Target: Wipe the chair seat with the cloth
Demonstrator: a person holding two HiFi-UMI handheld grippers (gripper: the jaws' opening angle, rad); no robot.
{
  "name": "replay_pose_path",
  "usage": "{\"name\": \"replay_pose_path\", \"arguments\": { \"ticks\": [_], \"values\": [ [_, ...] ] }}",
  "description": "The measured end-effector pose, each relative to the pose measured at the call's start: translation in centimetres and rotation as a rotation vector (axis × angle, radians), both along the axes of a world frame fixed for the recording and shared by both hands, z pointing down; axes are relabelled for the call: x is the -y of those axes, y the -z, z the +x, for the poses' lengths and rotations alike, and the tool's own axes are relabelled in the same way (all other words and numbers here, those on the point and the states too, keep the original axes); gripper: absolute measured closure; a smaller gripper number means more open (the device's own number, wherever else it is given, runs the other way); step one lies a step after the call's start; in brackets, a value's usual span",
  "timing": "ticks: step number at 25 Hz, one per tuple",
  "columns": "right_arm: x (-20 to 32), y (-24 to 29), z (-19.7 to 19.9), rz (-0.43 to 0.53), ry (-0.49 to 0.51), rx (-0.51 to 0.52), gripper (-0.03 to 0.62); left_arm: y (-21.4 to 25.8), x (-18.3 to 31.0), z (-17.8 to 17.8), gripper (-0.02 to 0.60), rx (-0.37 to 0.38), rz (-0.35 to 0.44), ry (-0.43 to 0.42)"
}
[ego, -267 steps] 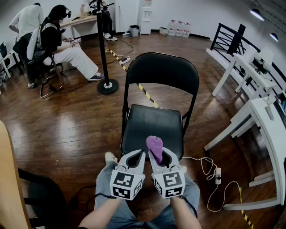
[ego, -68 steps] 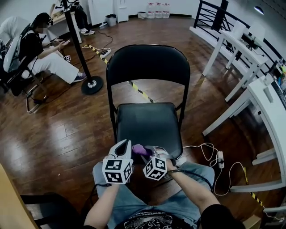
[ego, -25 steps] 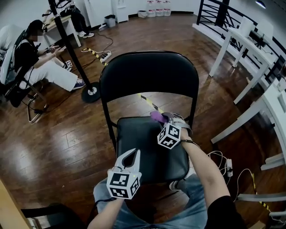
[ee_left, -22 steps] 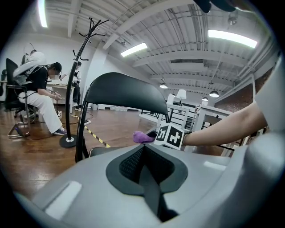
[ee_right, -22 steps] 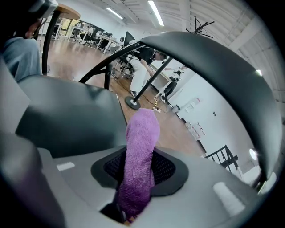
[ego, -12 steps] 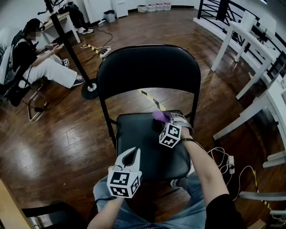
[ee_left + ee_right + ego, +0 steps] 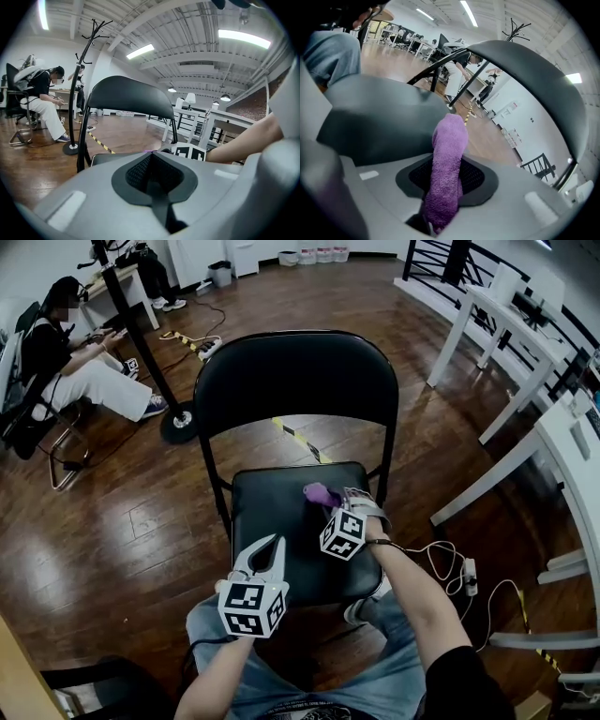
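The person's knees, in jeans [image 7: 375, 652], sit just in front of the black chair. The left hand-held gripper [image 7: 270, 552] hovers over the front left corner of the chair seat [image 7: 281, 521]. In the left gripper view this hand-held gripper [image 7: 152, 180] has its jaws pressed together and grips nothing.

Further in, the right hand-held gripper [image 7: 345, 502] is held low over the right rear part of the seat. It is clamped on a purple cloth [image 7: 322, 493]. In the right gripper view the cloth [image 7: 449, 159] stands up between the closed jaws of the hand-held gripper [image 7: 447, 187], and its free end points toward the dark seat. Whether the cloth touches the seat cannot be told.

Behind them rises the chair's curved backrest [image 7: 295, 376]. Beyond it is a wooden floor [image 7: 141, 512], with a power strip [image 7: 466, 570] lying to the right. A coat stand [image 7: 141, 324] stands to the far left beside a seated person [image 7: 56, 352]. White tables [image 7: 525, 343] stand to the far right.
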State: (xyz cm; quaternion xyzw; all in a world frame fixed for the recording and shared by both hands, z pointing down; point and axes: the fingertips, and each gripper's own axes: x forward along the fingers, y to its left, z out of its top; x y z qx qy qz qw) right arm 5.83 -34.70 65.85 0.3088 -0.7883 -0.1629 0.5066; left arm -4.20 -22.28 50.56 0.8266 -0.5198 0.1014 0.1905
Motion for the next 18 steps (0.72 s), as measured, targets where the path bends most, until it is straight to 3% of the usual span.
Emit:
{"name": "replay_pose_path", "arguments": {
  "ticks": [12, 18],
  "values": [
    [-10.3, 0.2, -0.7, -0.05, 0.05, 0.022, 0.479, 0.1, -3.1, 1.8, 0.577, 0.019, 0.007, -0.036],
    [-15.6, 0.2, -0.5, -0.068, 0.064, 0.05, 0.479, 0.6, -4.2, 2.1, 0.577, -0.009, 0.006, -0.025]
  ]
}}
